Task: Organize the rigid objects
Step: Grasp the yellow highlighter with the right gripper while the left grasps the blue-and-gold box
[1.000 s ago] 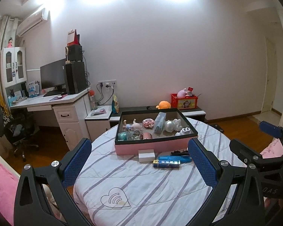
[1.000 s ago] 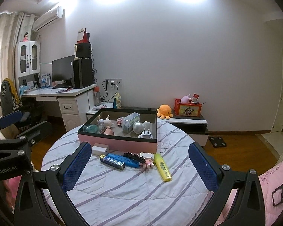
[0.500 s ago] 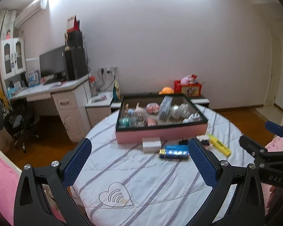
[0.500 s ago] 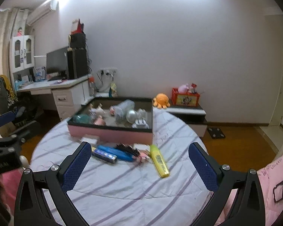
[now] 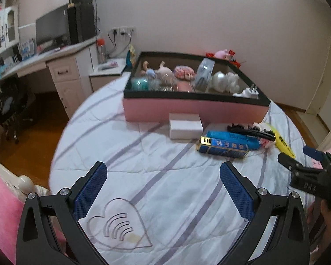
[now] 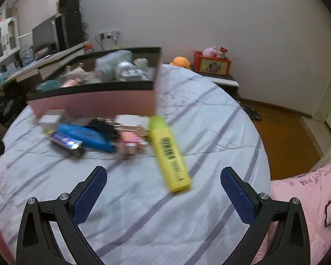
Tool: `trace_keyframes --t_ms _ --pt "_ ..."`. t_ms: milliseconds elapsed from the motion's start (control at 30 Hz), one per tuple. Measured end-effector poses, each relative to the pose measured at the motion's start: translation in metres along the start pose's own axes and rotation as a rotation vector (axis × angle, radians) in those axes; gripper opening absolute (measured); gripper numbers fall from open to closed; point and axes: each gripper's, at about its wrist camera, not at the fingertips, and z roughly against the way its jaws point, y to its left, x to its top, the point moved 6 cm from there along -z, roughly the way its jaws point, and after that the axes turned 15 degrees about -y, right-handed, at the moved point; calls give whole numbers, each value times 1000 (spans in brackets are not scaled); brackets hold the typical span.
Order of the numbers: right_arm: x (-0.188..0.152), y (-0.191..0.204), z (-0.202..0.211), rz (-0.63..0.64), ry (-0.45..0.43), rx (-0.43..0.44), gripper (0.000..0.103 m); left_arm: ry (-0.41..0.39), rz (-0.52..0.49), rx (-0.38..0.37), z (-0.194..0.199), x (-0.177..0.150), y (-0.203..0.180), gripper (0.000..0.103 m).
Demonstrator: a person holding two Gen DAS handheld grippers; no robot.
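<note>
A pink box with a black rim (image 5: 194,110) (image 6: 92,101) stands at the far side of the round table and holds several small toys and a charger. In front of it lie a white block (image 5: 185,128), a blue-and-gold carton (image 5: 222,148) (image 6: 66,144), a blue tube (image 5: 231,137) (image 6: 86,137), a black comb (image 5: 251,131), a small pink piece (image 6: 130,142) and a yellow highlighter (image 6: 168,152) (image 5: 283,143). My left gripper (image 5: 163,187) hangs open over the striped cloth, short of the carton. My right gripper (image 6: 163,190) is open just before the highlighter's near end; it also shows at the left wrist view's right edge (image 5: 306,167).
The table wears a white quilted cloth with purple stripes (image 5: 143,176) and a heart print (image 5: 119,225). Pink bedding (image 6: 306,198) lies at the right, more pink (image 5: 0,209) at the left. A desk with a monitor (image 5: 53,31) and a low shelf with a red toy crate (image 6: 211,63) stand behind.
Both grippers have tipped down and moved in toward the table; the loose objects now loom larger and closer. The right wrist view is blurred by motion. Nothing on the table has shifted.
</note>
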Motion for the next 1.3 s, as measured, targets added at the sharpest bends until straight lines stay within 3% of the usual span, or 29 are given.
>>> trace_keyframes --t_ms 133,233,267,300,567,733,1067,1233,1300 --pt "3 -7 -18 -7 46 70 99 42 7 -29 -16 -6 -13 103" --pt "9 -3 -23 70 41 75 76 66 1 -58 -25 -8 -28 103" --pt "8 -1 -26 82 52 89 56 75 -4 -70 -29 -8 -36 103" --pt "7 1 -29 77 61 112 43 76 -4 -79 -32 -7 -41 103" --pt "7 -4 -32 15 48 153 42 140 23 -61 -69 -5 -78 103" --pt "7 -4 -33 8 47 156 42 179 9 -17 -84 -11 -79 103" --pt "7 -3 -34 20 49 147 42 166 3 130 -41 -24 1 103" --pt "8 -3 -35 29 49 140 42 108 99 135 -39 -14 15 103" --pt "8 -3 -35 27 50 142 42 121 127 110 -50 -12 10 103"
